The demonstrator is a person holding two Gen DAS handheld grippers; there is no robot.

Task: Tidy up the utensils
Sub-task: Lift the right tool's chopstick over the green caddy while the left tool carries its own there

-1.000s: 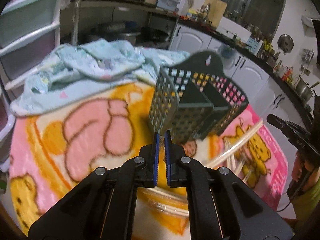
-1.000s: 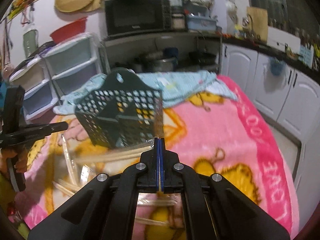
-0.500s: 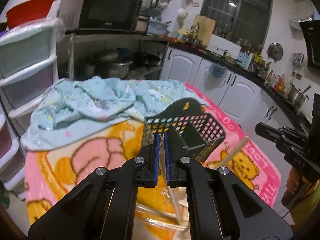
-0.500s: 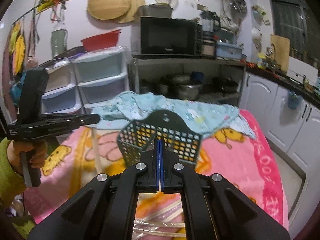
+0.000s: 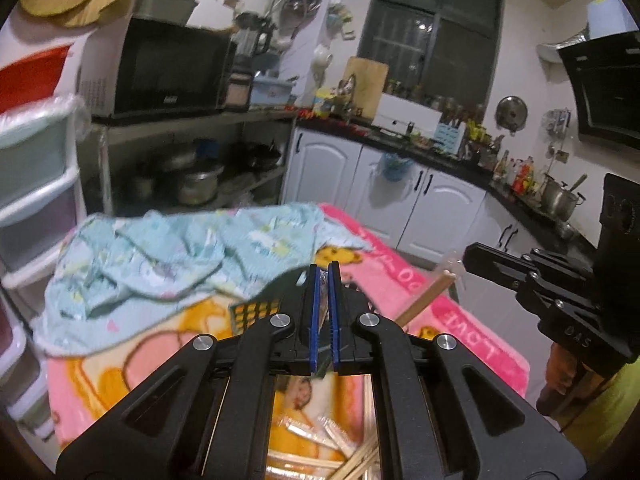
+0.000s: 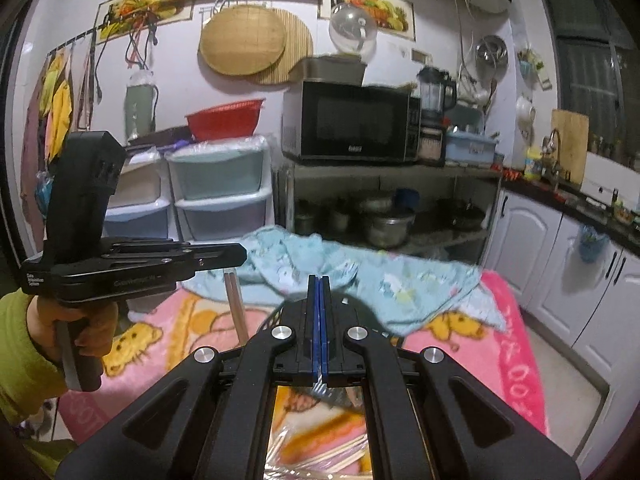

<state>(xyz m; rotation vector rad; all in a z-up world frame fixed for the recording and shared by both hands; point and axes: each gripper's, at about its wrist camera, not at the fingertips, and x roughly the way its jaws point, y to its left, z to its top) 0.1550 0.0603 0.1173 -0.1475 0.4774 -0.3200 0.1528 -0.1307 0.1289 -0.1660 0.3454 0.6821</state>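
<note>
My left gripper [image 5: 324, 276] is shut on a wrapped pair of chopsticks, which hangs down from its tip in the right wrist view [image 6: 236, 304]. My right gripper [image 6: 319, 280] is shut on another pair of chopsticks [image 5: 424, 300], seen slanting down from its tip in the left wrist view. Both grippers are raised above the table. The dark perforated utensil basket [image 5: 256, 310] stands below, mostly hidden behind the fingers. More wrapped chopsticks [image 5: 320, 440] lie on the pink cartoon blanket [image 5: 464, 312] under the grippers.
A crumpled light blue cloth [image 5: 160, 256] lies at the table's far side. Plastic drawers [image 6: 220, 192] and a shelf with pots and a microwave [image 6: 348, 124] stand behind it. White cabinets [image 5: 400, 196] line the right.
Both grippers have risen well above the table, each lifting its chopsticks; the basket has dropped low in both views.
</note>
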